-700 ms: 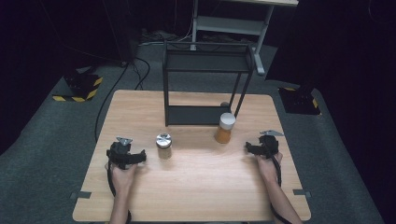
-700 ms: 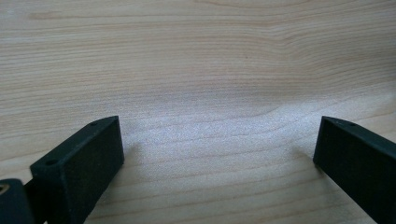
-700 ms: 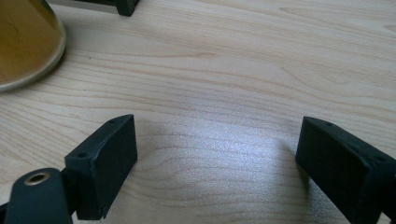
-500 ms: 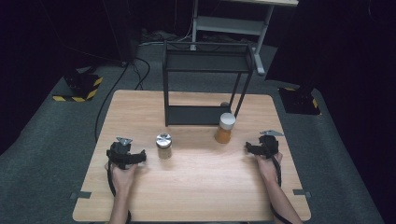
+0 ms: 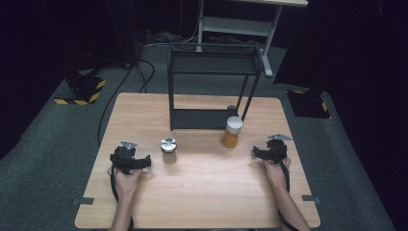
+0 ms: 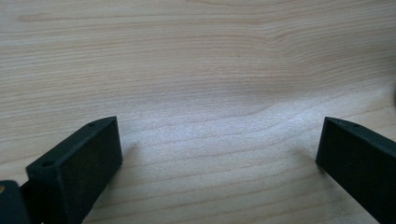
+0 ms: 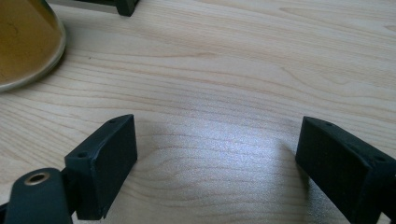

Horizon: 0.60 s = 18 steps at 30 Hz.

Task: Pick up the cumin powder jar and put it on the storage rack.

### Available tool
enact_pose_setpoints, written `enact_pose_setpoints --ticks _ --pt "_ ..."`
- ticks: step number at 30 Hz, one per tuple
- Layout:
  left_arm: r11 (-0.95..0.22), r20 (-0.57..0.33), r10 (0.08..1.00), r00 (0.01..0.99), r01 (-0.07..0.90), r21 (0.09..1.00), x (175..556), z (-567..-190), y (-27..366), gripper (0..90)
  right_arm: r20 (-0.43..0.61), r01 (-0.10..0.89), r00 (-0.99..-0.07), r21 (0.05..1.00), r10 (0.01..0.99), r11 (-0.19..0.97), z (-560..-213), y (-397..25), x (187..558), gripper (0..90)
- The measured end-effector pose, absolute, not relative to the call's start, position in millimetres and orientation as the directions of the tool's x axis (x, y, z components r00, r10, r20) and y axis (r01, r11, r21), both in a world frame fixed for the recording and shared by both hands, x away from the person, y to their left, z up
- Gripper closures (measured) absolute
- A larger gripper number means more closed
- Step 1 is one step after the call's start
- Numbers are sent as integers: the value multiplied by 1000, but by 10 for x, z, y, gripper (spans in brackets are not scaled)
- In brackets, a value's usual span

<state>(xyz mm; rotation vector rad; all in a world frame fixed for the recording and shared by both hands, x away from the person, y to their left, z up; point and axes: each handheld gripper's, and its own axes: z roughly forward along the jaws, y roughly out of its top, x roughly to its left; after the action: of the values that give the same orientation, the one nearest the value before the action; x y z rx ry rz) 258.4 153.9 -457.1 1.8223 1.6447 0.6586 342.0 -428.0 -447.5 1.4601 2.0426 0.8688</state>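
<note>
A small jar with a silver lid (image 5: 169, 150) stands on the wooden table (image 5: 207, 192), just right of my left gripper (image 5: 144, 162). A taller jar of amber contents with a white lid (image 5: 232, 132) stands in front of the black shelf rack (image 5: 211, 86), left of my right gripper (image 5: 256, 153). Both grippers rest low on the table, held by hands. In the left gripper view the left gripper (image 6: 219, 144) is open over bare wood. In the right gripper view the right gripper (image 7: 217, 144) is open too, and the amber jar's base (image 7: 23, 42) shows at upper left.
The two-level black rack stands at the table's far middle. Beyond the table lie grey carpet, cables (image 5: 139, 72), a white-framed desk (image 5: 240, 24) and yellow-black striped blocks (image 5: 82, 94). Bare wood lies between the two grippers.
</note>
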Motion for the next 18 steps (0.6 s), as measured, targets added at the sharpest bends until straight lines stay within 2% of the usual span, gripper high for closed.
enact_pose_setpoints --ticks 5,12,18 --pt "-52 -66 987 144 691 721 2544 -4583 1630 3 -19 644 -315 730 949 229 -4475 -4280 3421 121" --pt "-85 -74 976 205 669 738 2427 -4571 1659 3 -20 644 -315 730 949 229 -4475 -4280 3420 121" --pt "-165 -74 942 328 644 747 2375 -4519 1607 3 -20 644 -315 730 949 229 -4475 -4280 3420 121"
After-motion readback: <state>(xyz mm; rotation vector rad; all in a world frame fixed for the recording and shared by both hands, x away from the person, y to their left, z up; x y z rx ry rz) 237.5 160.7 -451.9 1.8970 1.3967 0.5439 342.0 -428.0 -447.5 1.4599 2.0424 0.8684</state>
